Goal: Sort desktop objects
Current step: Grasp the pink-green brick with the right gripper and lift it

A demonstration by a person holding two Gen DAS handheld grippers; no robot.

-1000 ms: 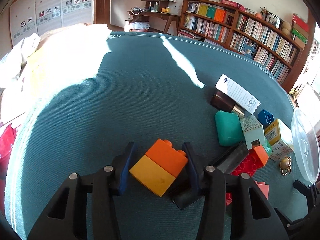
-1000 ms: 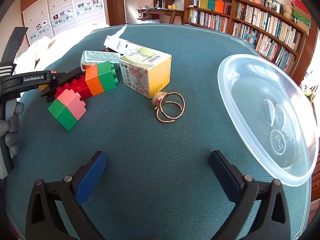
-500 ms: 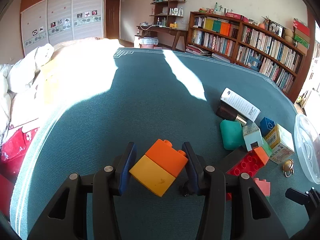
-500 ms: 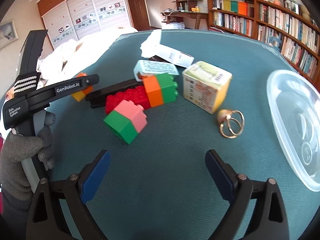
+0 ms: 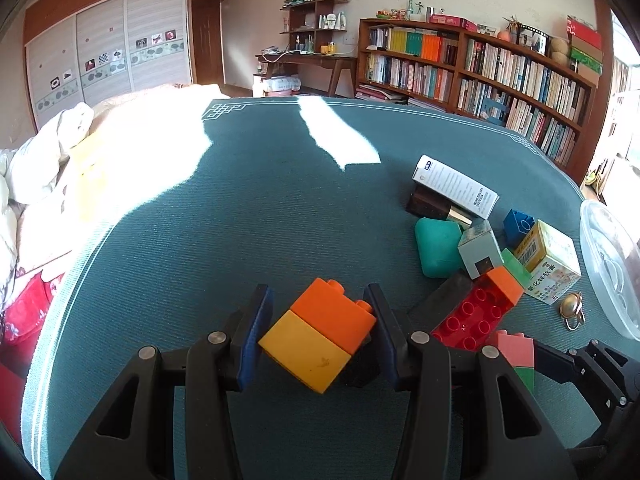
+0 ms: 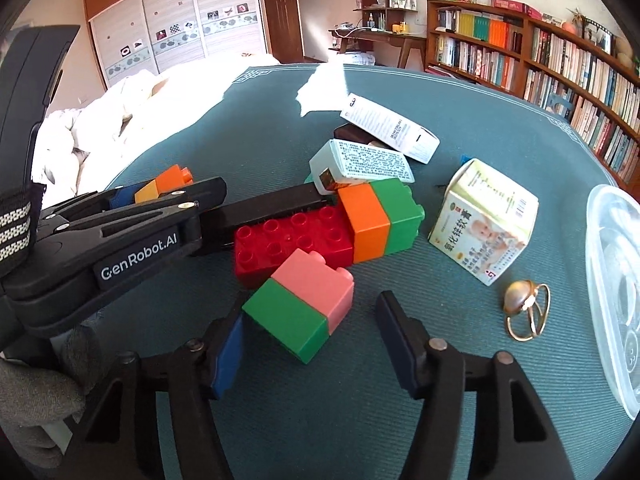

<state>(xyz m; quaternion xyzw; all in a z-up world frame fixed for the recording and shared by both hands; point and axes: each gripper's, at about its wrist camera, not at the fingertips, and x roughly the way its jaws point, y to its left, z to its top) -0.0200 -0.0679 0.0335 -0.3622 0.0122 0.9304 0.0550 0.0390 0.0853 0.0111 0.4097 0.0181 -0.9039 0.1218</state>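
My left gripper (image 5: 320, 332) is shut on an orange-and-yellow brick (image 5: 318, 334) and holds it above the teal table cover (image 5: 240, 220); it also shows in the right wrist view (image 6: 164, 184). My right gripper (image 6: 310, 344) is open, its fingers on either side of a pink-and-green brick (image 6: 300, 308) lying on the cover. Behind that brick lie a red brick (image 6: 292, 240) and an orange-and-green brick (image 6: 380, 220).
A clear plastic lid (image 6: 616, 296) lies at the right edge. A yellow-white box (image 6: 484, 220), a gold ring ornament (image 6: 524, 308), two white boxes (image 6: 388, 128), a teal case (image 5: 438, 246), a blue brick (image 5: 518, 226) and a black bar (image 6: 272, 208) crowd the middle.
My left gripper has lifted the orange-and-yellow brick away from the pile. My right gripper has moved left from the ring to the pink-and-green brick, which now sits between its fingers.
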